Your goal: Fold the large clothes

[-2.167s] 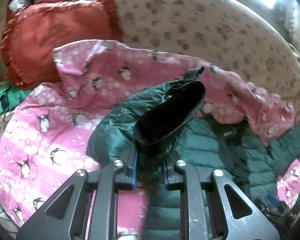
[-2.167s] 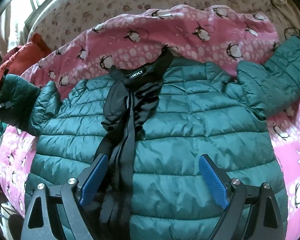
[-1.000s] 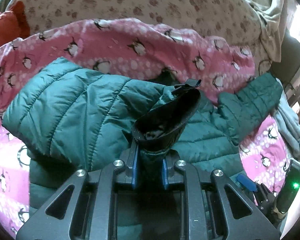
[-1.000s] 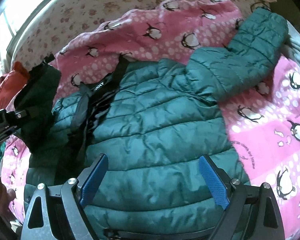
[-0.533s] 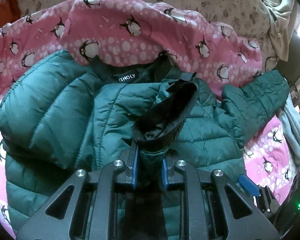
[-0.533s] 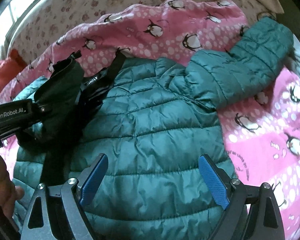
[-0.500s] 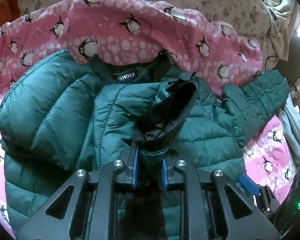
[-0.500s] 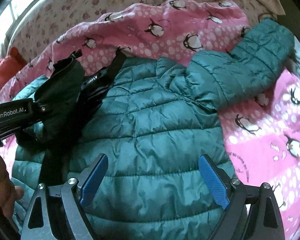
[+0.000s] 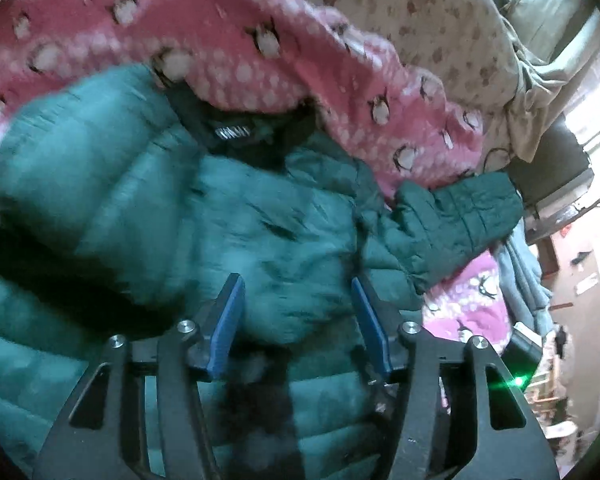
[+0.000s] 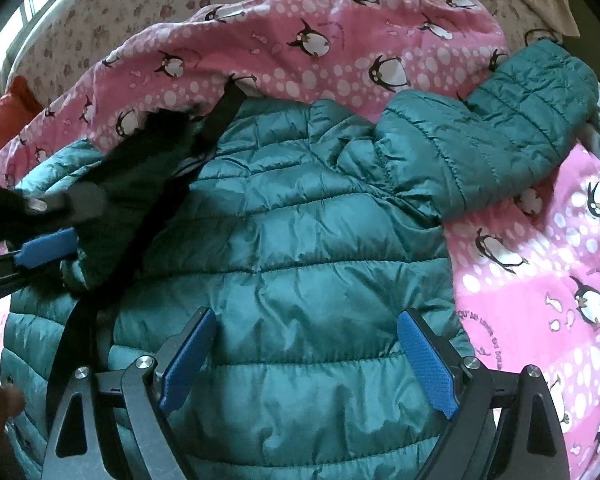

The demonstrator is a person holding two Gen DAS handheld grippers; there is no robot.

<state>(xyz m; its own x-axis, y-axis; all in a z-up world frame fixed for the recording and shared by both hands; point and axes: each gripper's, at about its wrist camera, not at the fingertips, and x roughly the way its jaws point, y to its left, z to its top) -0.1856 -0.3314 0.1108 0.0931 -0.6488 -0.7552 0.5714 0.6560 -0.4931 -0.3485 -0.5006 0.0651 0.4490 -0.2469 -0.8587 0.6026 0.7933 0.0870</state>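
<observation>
A teal quilted puffer jacket point(image 10: 300, 248) lies spread across a pink fleece blanket printed with penguins point(image 10: 340, 52), which covers a bed dressed in a cream floral sheet point(image 10: 148, 4). One sleeve point(image 10: 500, 132) reaches out toward the upper right over the pink fleece, its cuff close to the blanket's edge. The other sleeve point(image 10: 116, 200) is folded inward over the jacket's left side, its black lining showing. The black collar with a small white label point(image 9: 232, 133) sits at the top of the jacket, tucked just under the blanket's rumpled edge.

The left gripper point(image 9: 298, 320) hovers low over the jacket's middle, its blue-padded jaws parted with nothing between them; that view is blurred. From the right wrist view the same gripper shows at the far left edge, one blue pad point(image 10: 48, 250) just beside the folded sleeve.

The right gripper point(image 10: 306, 364) is spread wide above the lower body of the jacket, gripping nothing; quilted fabric fills the gap between its blue pads.

A rust-red cushion point(image 10: 8, 120) peeks out at the left beyond the blanket. A pale blue-grey garment point(image 9: 520, 280) hangs off the bed's right side near the outstretched cuff. No container holds any of the clothing; it all rests directly on the bed.
</observation>
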